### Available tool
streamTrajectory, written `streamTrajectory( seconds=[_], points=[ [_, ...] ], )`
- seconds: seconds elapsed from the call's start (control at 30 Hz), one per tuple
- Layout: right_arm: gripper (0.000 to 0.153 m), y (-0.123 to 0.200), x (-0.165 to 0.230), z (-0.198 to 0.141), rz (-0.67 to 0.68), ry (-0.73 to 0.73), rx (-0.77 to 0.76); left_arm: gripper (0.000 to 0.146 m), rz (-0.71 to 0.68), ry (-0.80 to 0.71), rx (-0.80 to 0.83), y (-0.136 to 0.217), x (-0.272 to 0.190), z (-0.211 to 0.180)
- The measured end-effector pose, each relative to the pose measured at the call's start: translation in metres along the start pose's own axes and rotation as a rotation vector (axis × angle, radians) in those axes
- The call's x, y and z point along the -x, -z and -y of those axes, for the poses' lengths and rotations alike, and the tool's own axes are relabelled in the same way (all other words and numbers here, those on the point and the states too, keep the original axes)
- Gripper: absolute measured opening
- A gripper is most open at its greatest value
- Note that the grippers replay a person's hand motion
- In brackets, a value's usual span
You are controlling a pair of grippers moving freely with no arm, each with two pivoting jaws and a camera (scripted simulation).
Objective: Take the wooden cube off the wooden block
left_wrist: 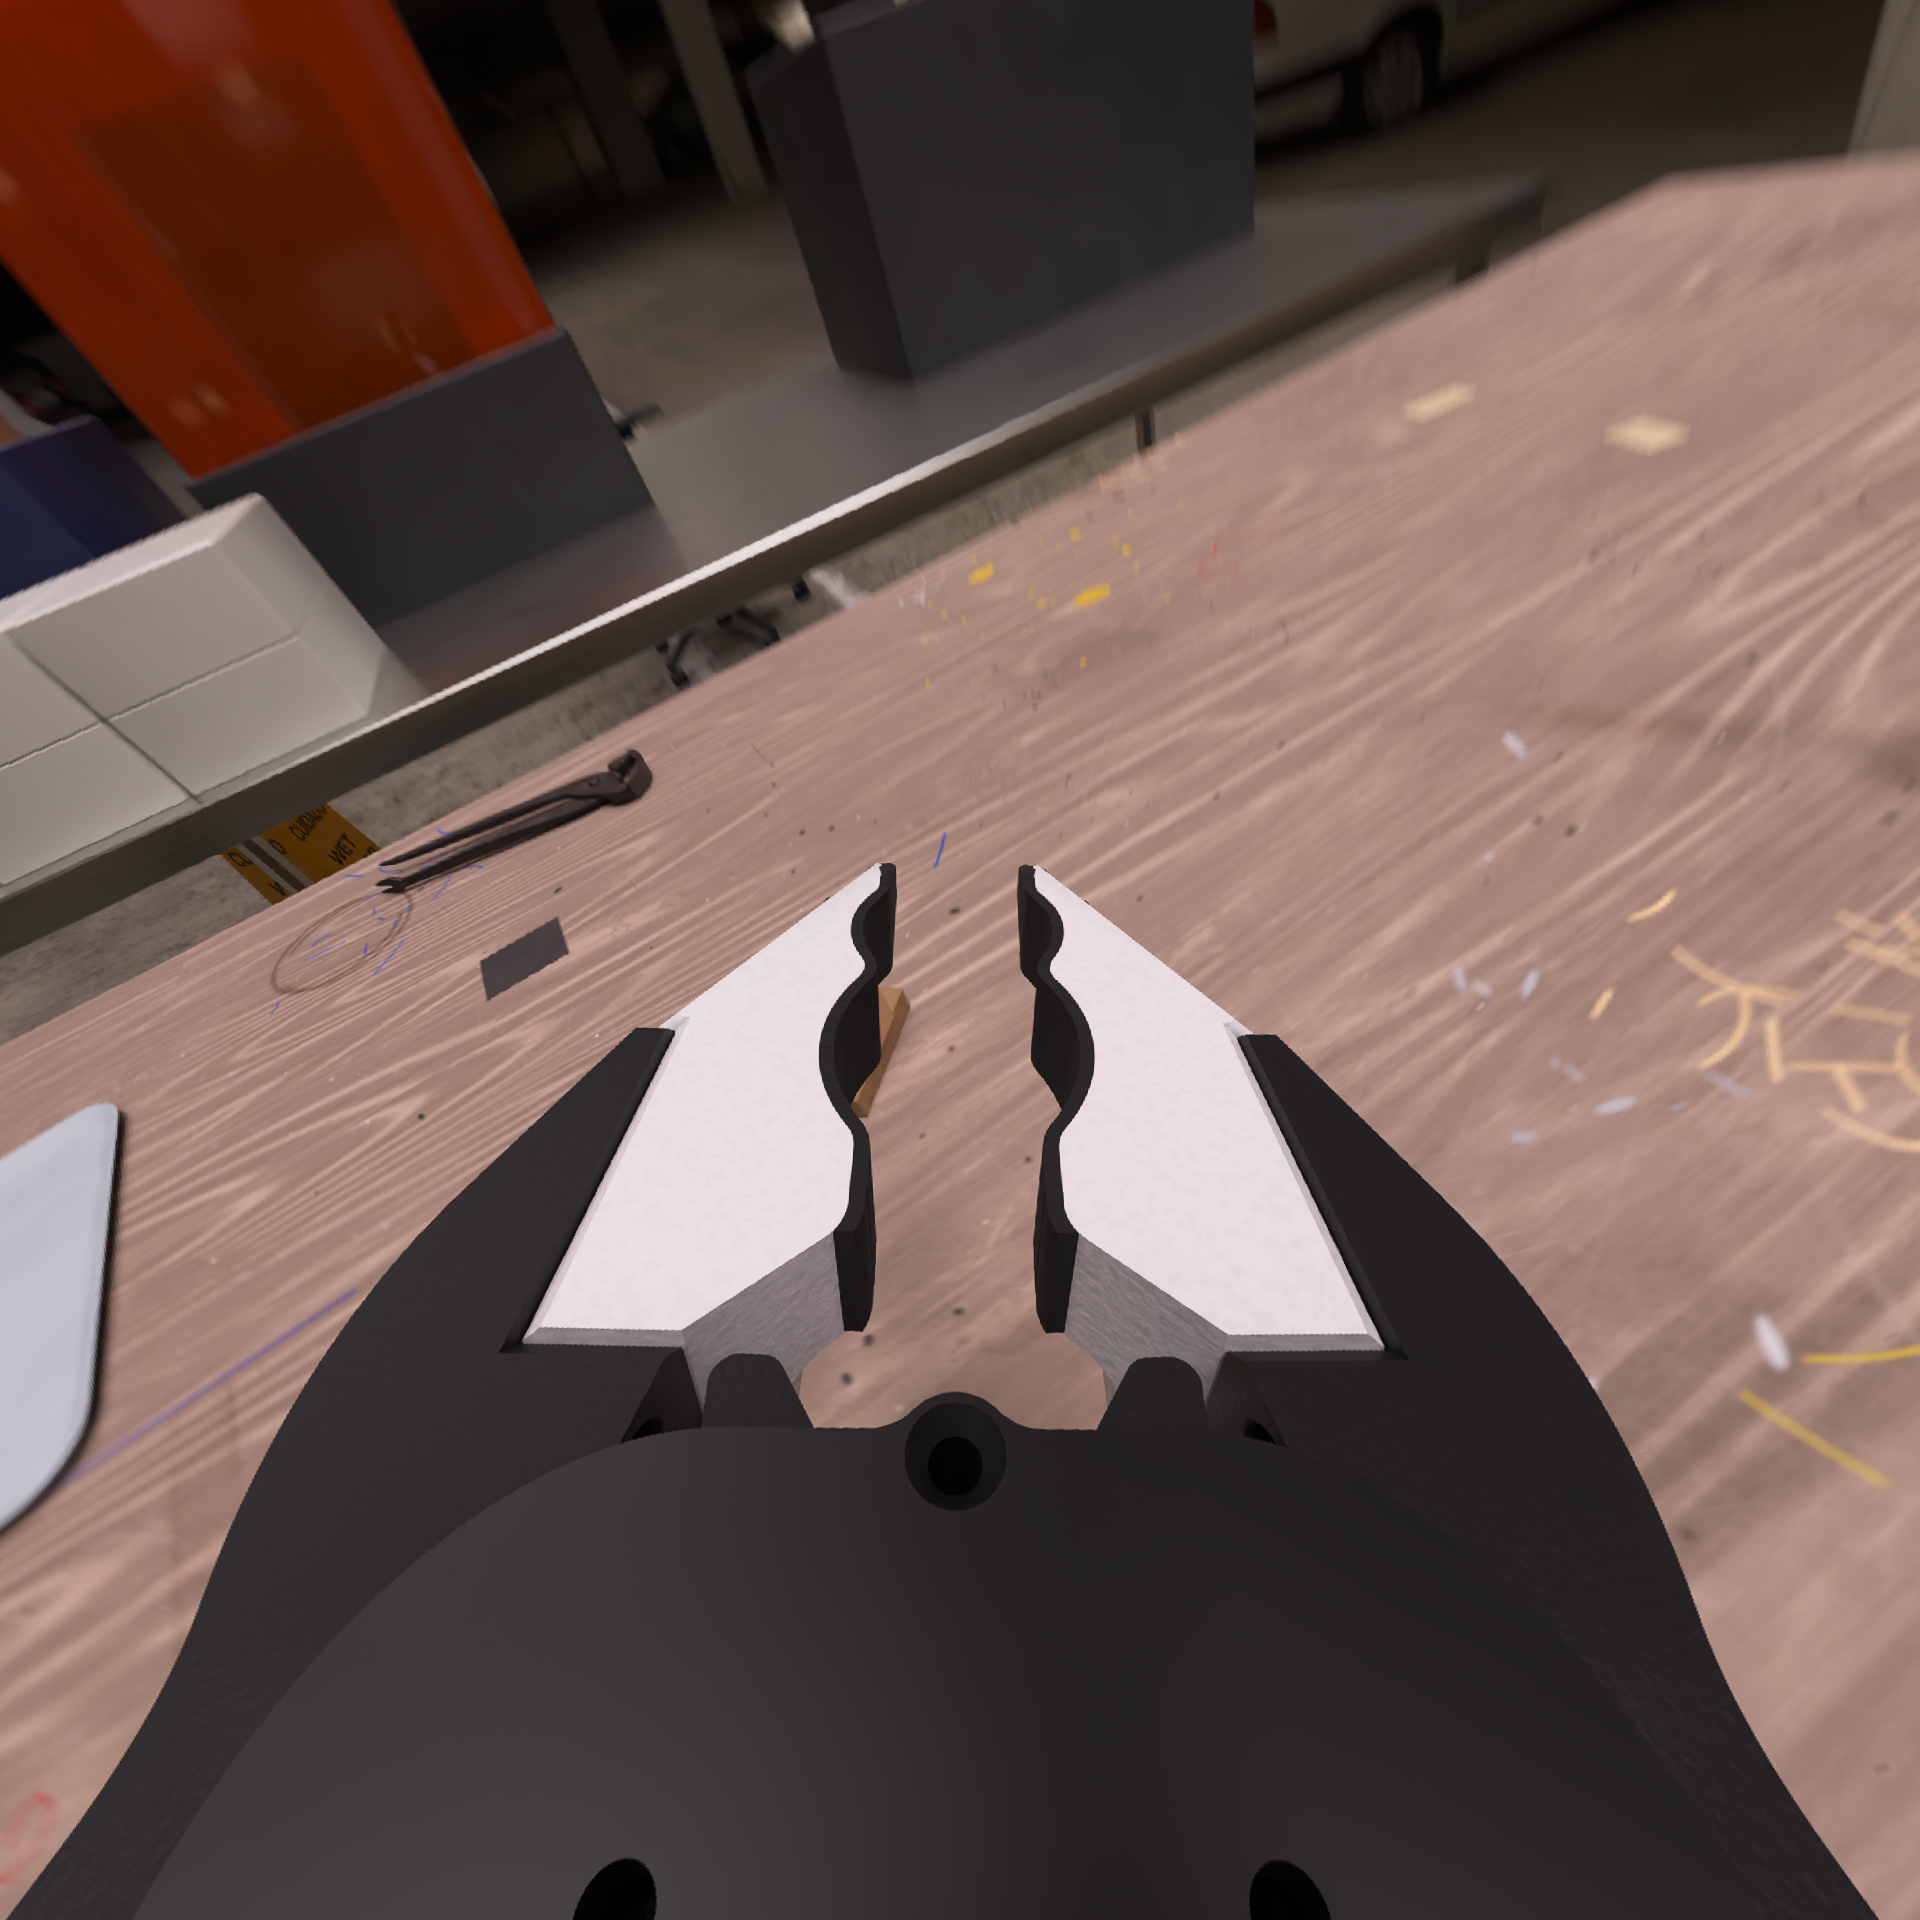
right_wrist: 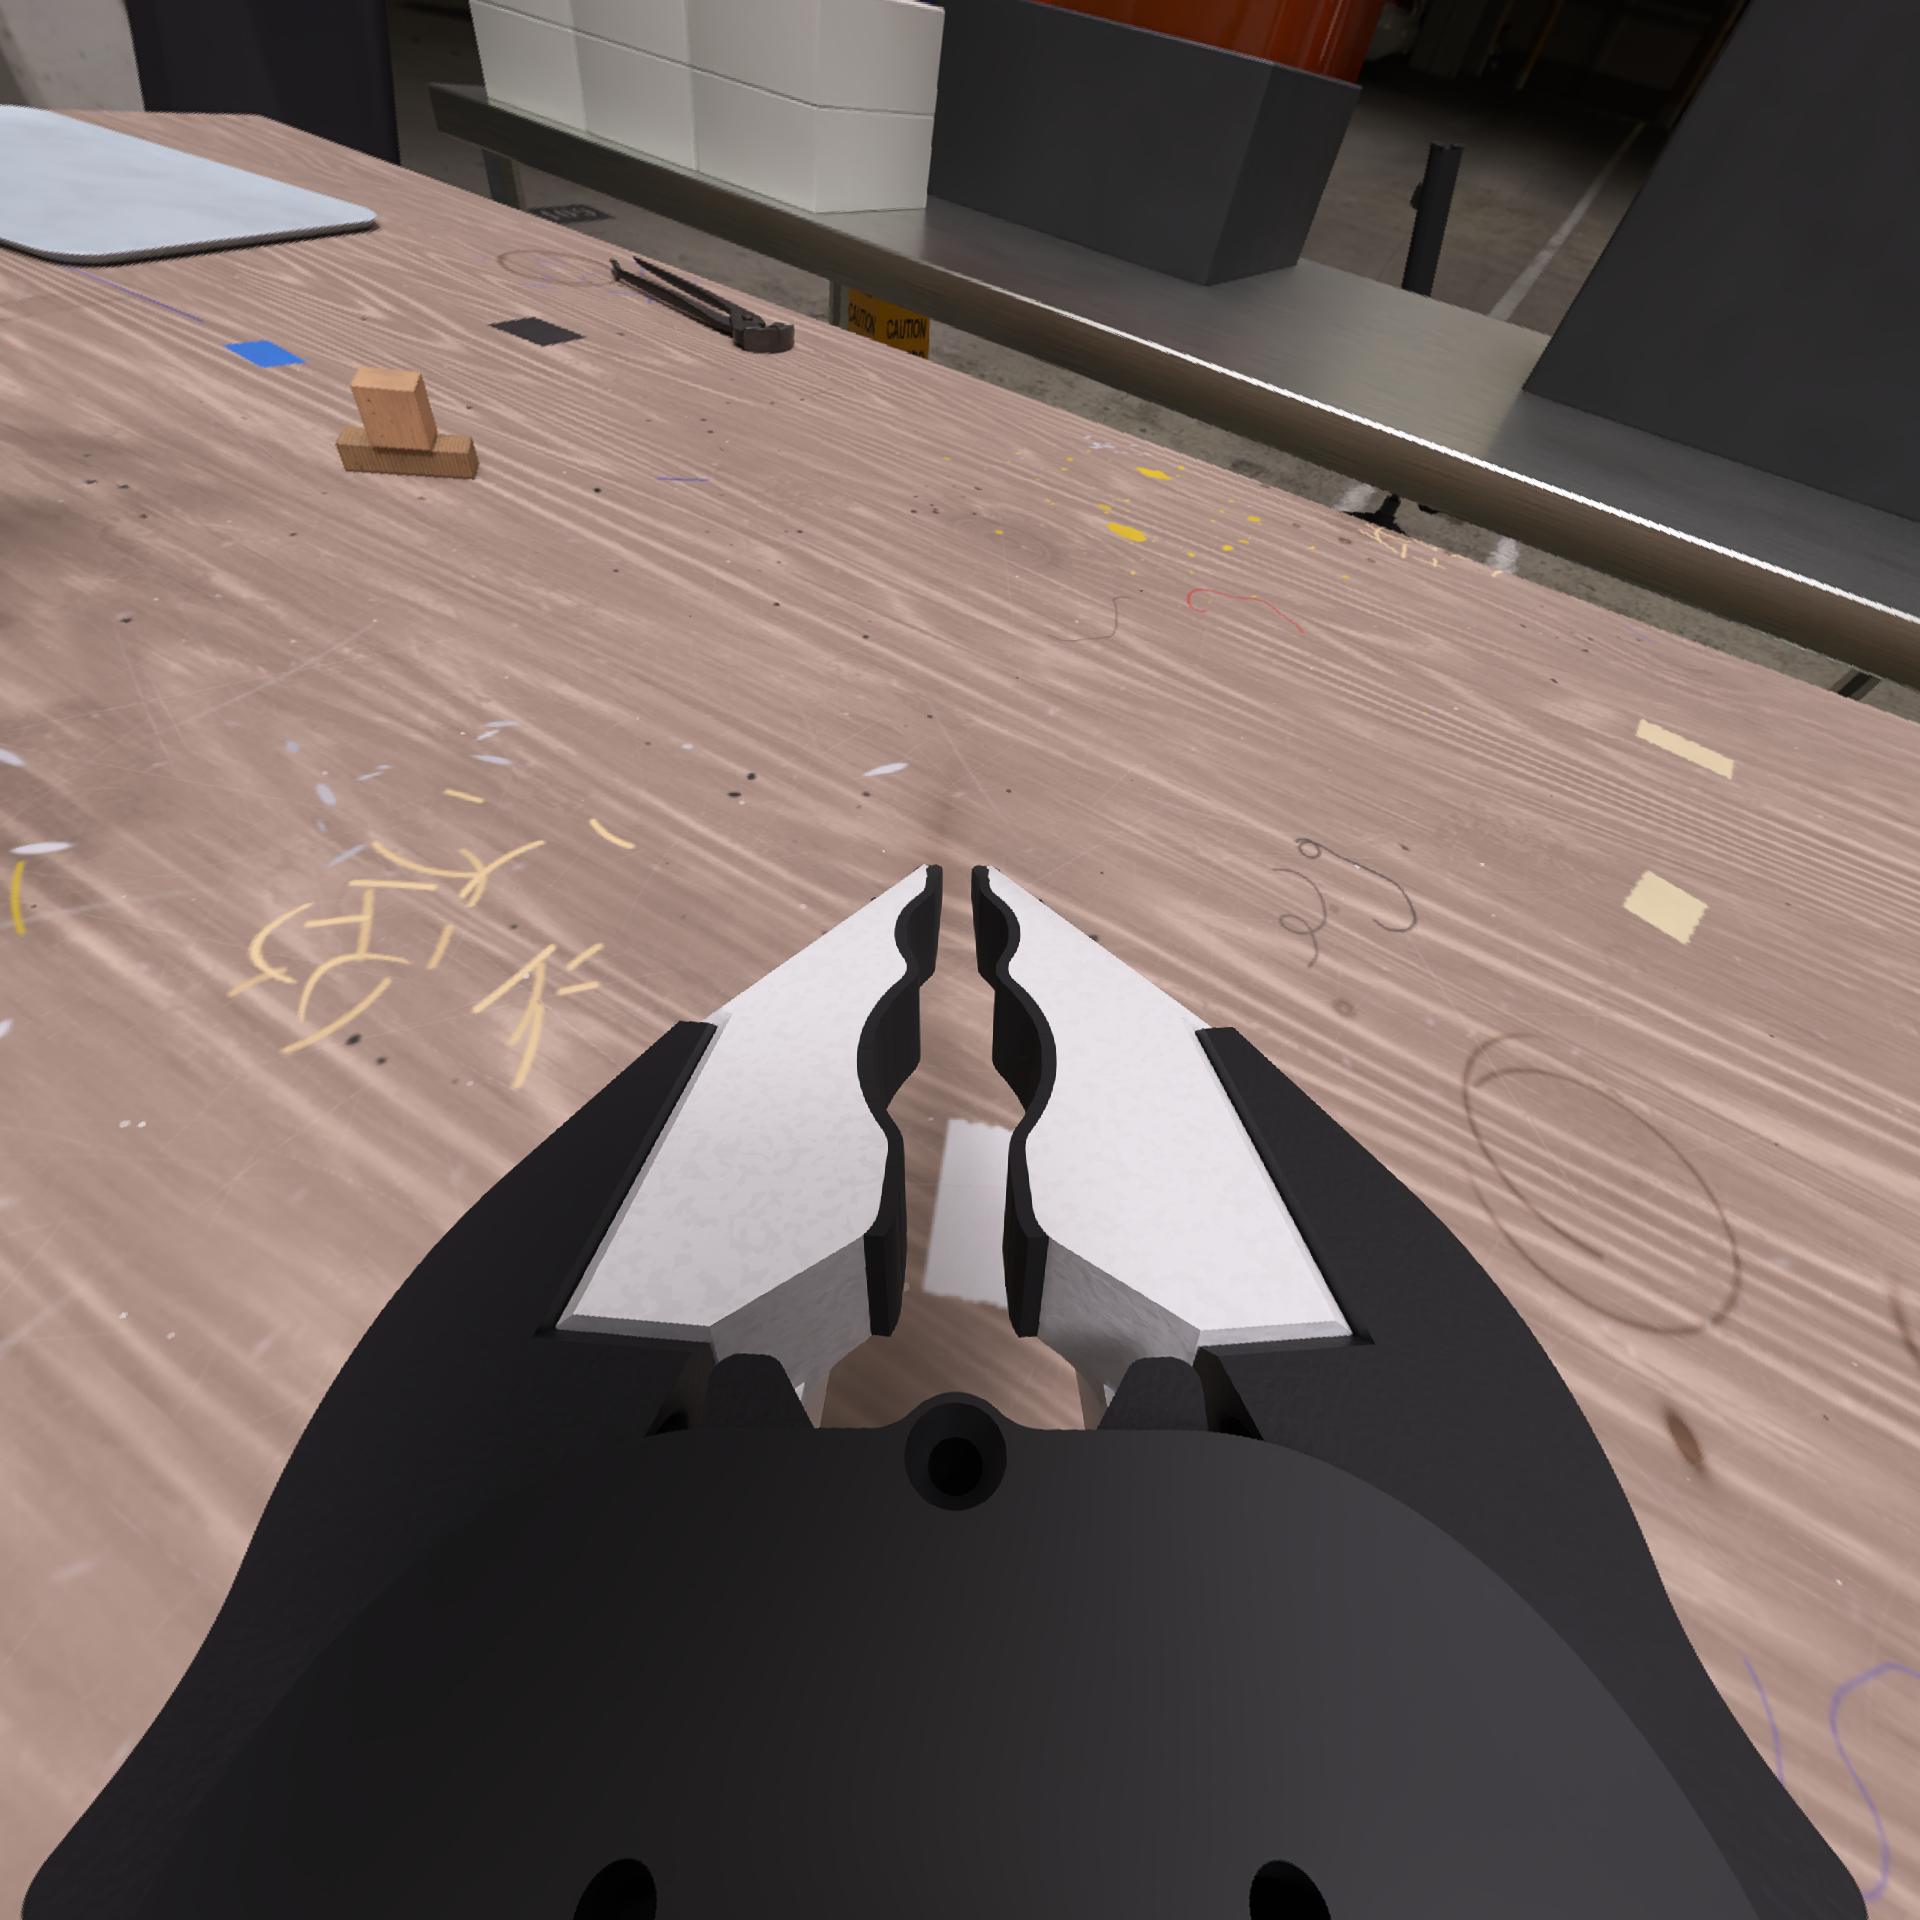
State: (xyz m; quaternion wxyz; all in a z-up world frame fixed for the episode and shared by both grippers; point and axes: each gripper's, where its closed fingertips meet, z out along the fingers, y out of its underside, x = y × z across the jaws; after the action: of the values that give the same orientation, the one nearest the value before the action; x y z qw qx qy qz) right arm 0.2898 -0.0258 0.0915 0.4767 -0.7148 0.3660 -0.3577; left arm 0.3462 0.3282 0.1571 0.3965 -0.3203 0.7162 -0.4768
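In the right wrist view, a small light wooden cube sits upright on a flat wooden block, far off at the upper left of the table. My right gripper is empty over the table, far from them, its jaws nearly closed with only a thin gap. My left gripper is open and empty, low over the table. A sliver of wood shows just inside its left finger, mostly hidden by it. I cannot tell whether this is the cube or the block.
Dark pincers lie near the table's far edge and also show in the left wrist view. A pale grey mat lies at the far left corner; its corner shows in the left wrist view. A metal bench with boxes runs behind the table.
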Motion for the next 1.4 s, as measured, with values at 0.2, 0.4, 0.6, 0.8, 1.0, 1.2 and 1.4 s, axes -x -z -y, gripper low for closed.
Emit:
streamTrajectory(
  seconds=[0.2, 0.4, 0.6, 0.8, 1.0, 1.2, 1.4],
  points=[
    [0.006, -0.003, 0.004, -0.004, 0.032, -0.008, 0.015, 0.035, -0.175, -0.086, 0.218, -0.045, 0.021, -0.005],
    [0.005, -0.007, 0.007, -0.008, 0.068, -0.012, 0.033, 0.052, -0.249, -0.112, 0.454, -0.077, 0.041, -0.034],
    [0.005, -0.011, 0.013, -0.011, 0.103, -0.014, 0.045, 0.055, -0.254, -0.121, 0.679, -0.090, 0.045, -0.075],
    [0.004, -0.012, 0.017, -0.012, 0.126, -0.013, 0.053, 0.054, -0.230, -0.145, 0.812, -0.099, 0.045, -0.097],
    [0.004, -0.013, 0.018, -0.013, 0.135, -0.017, 0.056, 0.052, -0.191, -0.188, 0.909, -0.108, 0.050, -0.116],
    [0.003, -0.014, 0.020, -0.013, 0.144, -0.013, 0.061, 0.040, -0.199, -0.196, 0.939, -0.110, 0.049, -0.124],
    [0.003, -0.013, 0.019, -0.013, 0.142, -0.013, 0.062, 0.029, -0.203, -0.179, 0.935, -0.111, 0.048, -0.125]
  ],
)
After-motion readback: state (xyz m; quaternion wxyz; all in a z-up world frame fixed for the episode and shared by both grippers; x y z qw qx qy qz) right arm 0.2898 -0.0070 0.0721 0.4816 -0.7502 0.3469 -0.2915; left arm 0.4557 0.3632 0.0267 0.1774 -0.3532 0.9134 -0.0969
